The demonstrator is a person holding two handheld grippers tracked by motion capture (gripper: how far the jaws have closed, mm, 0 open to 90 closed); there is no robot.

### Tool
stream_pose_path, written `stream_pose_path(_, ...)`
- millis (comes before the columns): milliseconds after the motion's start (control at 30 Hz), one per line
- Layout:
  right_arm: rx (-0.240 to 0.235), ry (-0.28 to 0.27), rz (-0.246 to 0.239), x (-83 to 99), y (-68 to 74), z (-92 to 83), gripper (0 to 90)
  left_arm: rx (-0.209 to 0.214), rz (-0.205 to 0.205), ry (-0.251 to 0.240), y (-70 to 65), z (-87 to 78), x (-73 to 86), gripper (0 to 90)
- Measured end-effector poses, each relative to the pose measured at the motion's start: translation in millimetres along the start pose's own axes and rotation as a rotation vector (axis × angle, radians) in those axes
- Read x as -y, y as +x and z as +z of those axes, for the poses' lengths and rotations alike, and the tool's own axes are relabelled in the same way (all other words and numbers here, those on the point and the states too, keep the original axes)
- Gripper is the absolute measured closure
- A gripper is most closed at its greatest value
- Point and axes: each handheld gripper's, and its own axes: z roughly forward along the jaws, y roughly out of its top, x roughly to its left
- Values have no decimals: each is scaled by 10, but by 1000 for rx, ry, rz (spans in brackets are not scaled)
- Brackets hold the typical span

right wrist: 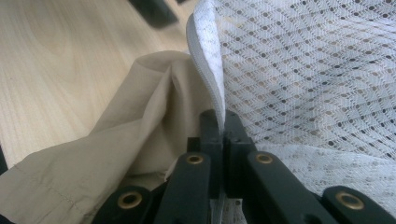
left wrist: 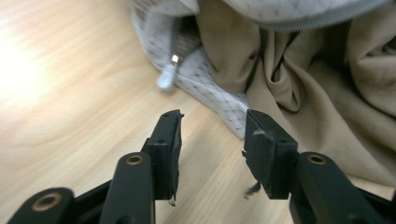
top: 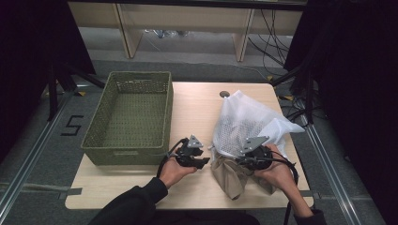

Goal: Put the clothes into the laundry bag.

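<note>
A white mesh laundry bag point(top: 244, 119) lies on the right half of the wooden table point(top: 197, 103), with a tan garment point(top: 230, 176) spilling out of its near opening. My right gripper point(top: 244, 161) is shut on the bag's zippered rim point(right wrist: 210, 88), the tan garment point(right wrist: 116, 140) bunched to its left. My left gripper point(top: 204, 161) hovers just left of the bag's mouth, jaws apart with nothing between them. In the left gripper view the jaws point(left wrist: 212, 140) face the bag's corner point(left wrist: 210, 98), its zipper pull point(left wrist: 168, 74) and the tan garment point(left wrist: 317, 84).
An olive woven basket point(top: 129, 117) with nothing in it stands on the left half of the table. Bare wood runs between basket and bag and along the near edge. Shelf legs and cables lie on the floor beyond the far edge.
</note>
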Motion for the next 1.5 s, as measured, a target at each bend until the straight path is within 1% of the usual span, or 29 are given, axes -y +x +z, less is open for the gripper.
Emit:
stream_pose_path(67, 1, -1, -21, 4, -12, -5, 899, -13, 36, 24, -39, 73, -12, 549)
stream_pose_path(100, 1, -3, -1, 10, -13, -9, 899, -20, 45, 29, -49, 98, -18, 546)
stream_pose_path(133, -1, -1, 3, 14, -15, -11, 899, -32, 66, 30, -54, 119, -26, 554)
stream_pose_path(200, -2, -5, -6, 19, -18, 2, 899, -40, 81, 27, -53, 164, -51, 553)
stream_pose_path(300, -6, -3, -11, 14, -22, 2, 899, -54, 65, 31, -61, 249, -89, 562)
stream_pose_path(367, -5, 0, 1, 20, -15, -1, 899, -38, 54, 28, -90, 311, -116, 562)
stream_pose_path(467, -5, -8, -20, 18, -33, -1, 899, -53, 78, 33, -131, 386, -171, 540)
stream_pose_path(500, -9, -6, -13, 20, -30, -4, 899, -53, 62, 37, -144, 411, -190, 524)
stream_pose_path(533, -5, -6, -12, 21, -26, 2, 899, -46, 66, 30, -167, 444, -207, 509)
stream_pose_path(567, -4, -5, -12, 22, -26, 2, 899, -50, 85, 34, -186, 454, -219, 512)
stream_pose_path(600, -9, -4, -14, 21, -31, -3, 899, -36, 89, 33, -203, 462, -226, 539)
stream_pose_path(633, -4, 1, 0, 25, -28, -11, 899, -25, 94, 32, -207, 459, -228, 607)
stream_pose_path(700, -5, -3, -10, 30, -34, -3, 899, -7, 53, 24, -204, 452, -211, 719)
stream_pose_path(733, -3, -3, -13, 32, -35, 2, 899, -3, 44, 28, -193, 438, -205, 774)
stream_pose_path(800, 6, 2, -15, 31, -32, 13, 899, 7, 20, 5, -168, 421, -162, 851)
stream_pose_path(833, 4, 9, -19, 31, -27, 20, 899, 20, 17, 3, -157, 409, -150, 862)
stream_pose_path(933, 22, 37, -34, 36, -7, 66, 899, 22, 4, -8, -111, 355, -90, 871)
stream_pose_path(1000, 14, 42, -41, 39, -23, 81, 899, 20, -7, -7, -99, 338, -74, 874)
stream_pose_path(1033, 17, 48, -47, 38, -39, 84, 899, 20, -4, -4, -110, 330, -72, 874)
stream_pose_path(1067, 20, 60, -51, 43, -49, 80, 899, 12, 20, 5, -114, 314, -74, 874)
stream_pose_path(1100, 14, 69, -22, 49, -46, 67, 899, 16, 31, 5, -118, 300, -74, 873)
stream_pose_path(1133, 27, 55, -46, 53, -57, 65, 899, 22, 29, -7, -109, 286, -70, 865)
stream_pose_path(1200, 31, 42, -28, 62, -68, 47, 899, 23, 21, -14, -100, 272, -70, 810)
stream_pose_path(1267, 22, 49, -31, 59, -91, 27, 899, 17, 36, -20, -90, 272, -74, 777)
stream_pose_path(1300, 42, 37, -19, 60, -82, 5, 900, 19, 19, -37, -94, 275, -73, 769)
stream_pose_path(1333, 40, 32, -30, 52, -109, -21, 900, 23, 23, -49, -98, 268, -79, 785)
stream_pose_path(1367, 50, 28, -9, 45, -110, -55, 900, 28, 37, -54, -114, 262, -93, 790)
stream_pose_path(1467, 76, -35, -11, 35, -123, -104, 900, 31, 81, -88, -190, 272, -190, 852)
stream_pose_path(1500, 53, -50, -16, 31, -126, -110, 900, 56, 83, -97, -228, 292, -236, 860)
